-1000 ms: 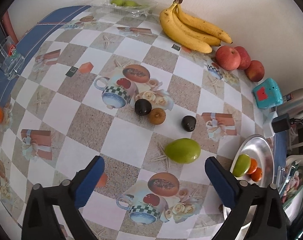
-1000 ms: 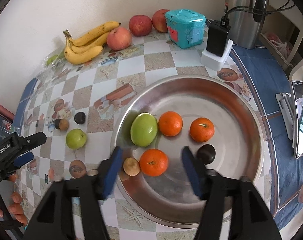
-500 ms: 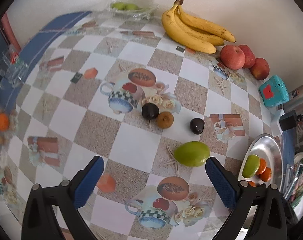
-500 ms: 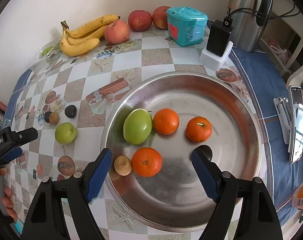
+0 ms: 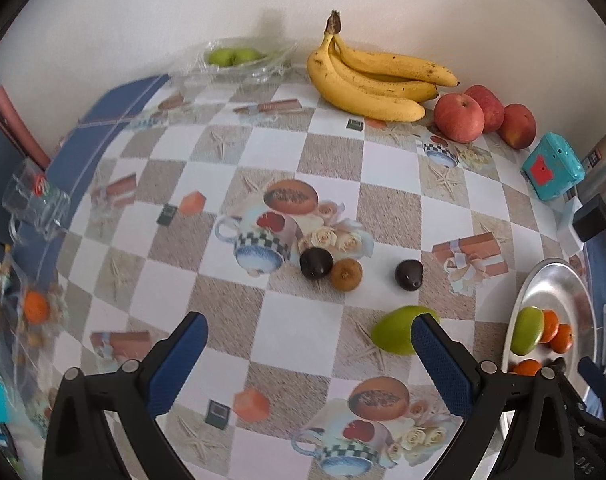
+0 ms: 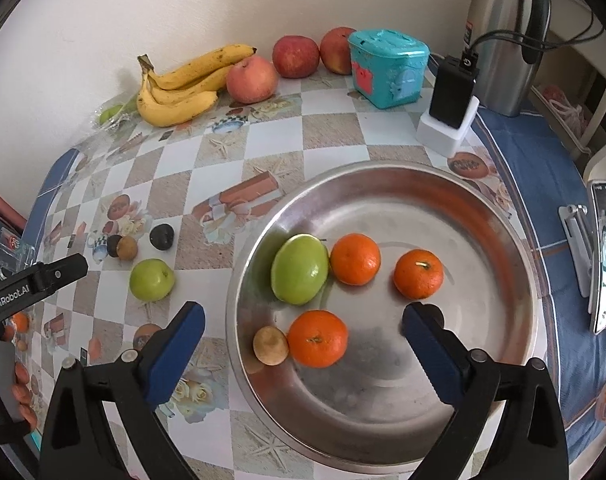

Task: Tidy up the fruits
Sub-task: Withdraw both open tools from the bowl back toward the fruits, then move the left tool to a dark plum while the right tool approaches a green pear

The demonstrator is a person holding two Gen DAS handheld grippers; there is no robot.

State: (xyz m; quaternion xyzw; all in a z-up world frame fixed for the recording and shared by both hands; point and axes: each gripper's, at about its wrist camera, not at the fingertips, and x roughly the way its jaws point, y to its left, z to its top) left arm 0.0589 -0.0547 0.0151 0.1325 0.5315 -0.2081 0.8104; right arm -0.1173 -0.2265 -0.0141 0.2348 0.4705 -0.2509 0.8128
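My right gripper (image 6: pixel 303 316) hangs over the steel tray (image 6: pixel 503 240), its jaws opening wide. An orange (image 6: pixel 317 338) and a small brown fruit (image 6: pixel 270 345) lie between the fingers, untouched. The tray also holds a green fruit (image 6: pixel 299 270), two more oranges (image 6: pixel 355 259) and a dark fruit (image 6: pixel 433 312) half hidden by the right finger. My left gripper (image 5: pixel 309 328) is open and empty above the tablecloth, with a green fruit (image 5: pixel 395 330) just behind its right finger. Two dark fruits (image 5: pixel 316 263) and a brown one (image 5: pixel 345 275) lie beyond.
Bananas (image 5: pixel 367 80) and apples (image 5: pixel 459 118) line the back wall beside a teal box (image 6: pixel 387 68). A kettle (image 6: pixel 503 36), a charger (image 6: pixel 451 96) and a phone on a stand (image 6: pixel 603 256) stand right of the tray. A glass mug (image 5: pixel 35 204) sits at the left edge.
The right jaws have spread much wider over the orange in the tray. The left gripper has rolled and shifted, so its right finger now overlaps the green fruit on the cloth.
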